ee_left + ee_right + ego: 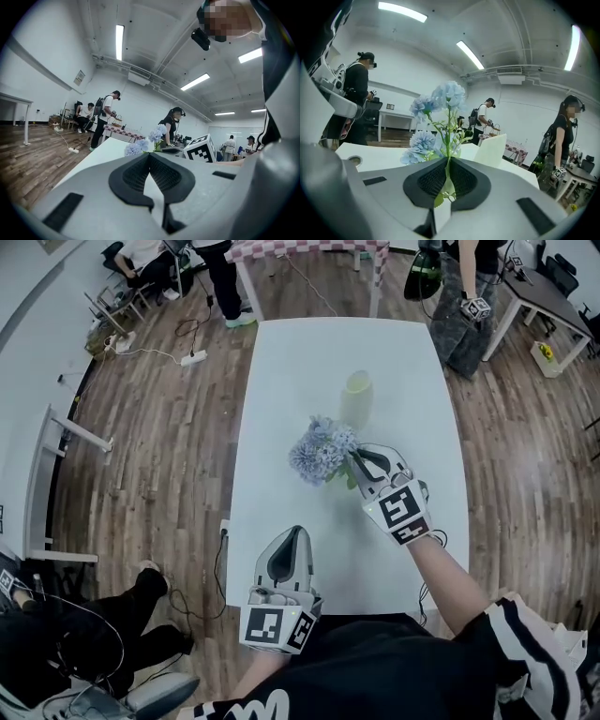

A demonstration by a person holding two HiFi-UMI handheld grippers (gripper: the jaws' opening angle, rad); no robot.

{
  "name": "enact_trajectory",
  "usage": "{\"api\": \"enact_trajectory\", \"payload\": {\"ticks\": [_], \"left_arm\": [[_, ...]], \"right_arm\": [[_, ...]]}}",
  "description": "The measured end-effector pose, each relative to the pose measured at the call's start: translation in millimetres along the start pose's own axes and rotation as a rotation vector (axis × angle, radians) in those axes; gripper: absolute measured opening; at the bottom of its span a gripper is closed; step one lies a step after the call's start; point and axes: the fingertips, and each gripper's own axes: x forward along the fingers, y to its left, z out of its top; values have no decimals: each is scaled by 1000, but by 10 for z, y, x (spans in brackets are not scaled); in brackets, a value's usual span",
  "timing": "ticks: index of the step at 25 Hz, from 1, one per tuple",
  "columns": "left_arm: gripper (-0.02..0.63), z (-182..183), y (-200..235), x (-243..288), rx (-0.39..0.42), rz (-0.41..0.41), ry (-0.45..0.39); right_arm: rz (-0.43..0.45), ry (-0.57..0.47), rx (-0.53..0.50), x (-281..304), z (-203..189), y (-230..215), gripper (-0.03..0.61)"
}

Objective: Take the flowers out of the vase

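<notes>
So the right gripper (361, 460) is pinching the flowers (322, 450) by the stems, clear of the vase (357, 395) and low over the bench (281, 381), probably to lay them down. The left gripper (292, 538) is pressed together, empty, out of the way.

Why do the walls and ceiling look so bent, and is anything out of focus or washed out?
Head view: the wide lens bows the table edges and floorboards; the flowers are sharp. Left gripper view: black corners round a circular picture, and the ceiling lights glare plain white. Right gripper view: the ceiling curves like a dome; the flowers look crisp.
</notes>
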Motion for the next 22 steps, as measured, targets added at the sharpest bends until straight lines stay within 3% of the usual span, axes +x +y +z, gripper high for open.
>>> {"api": "enact_trajectory", "payload": {"ticks": [10,22], "left_arm": [[5,16,21,-32,4,23,13],[5,32,29,18,4,26,14]], "right_arm": [[25,90,-20,106,-351,55,26],[49,126,-7,215,-500,75,28]]}}
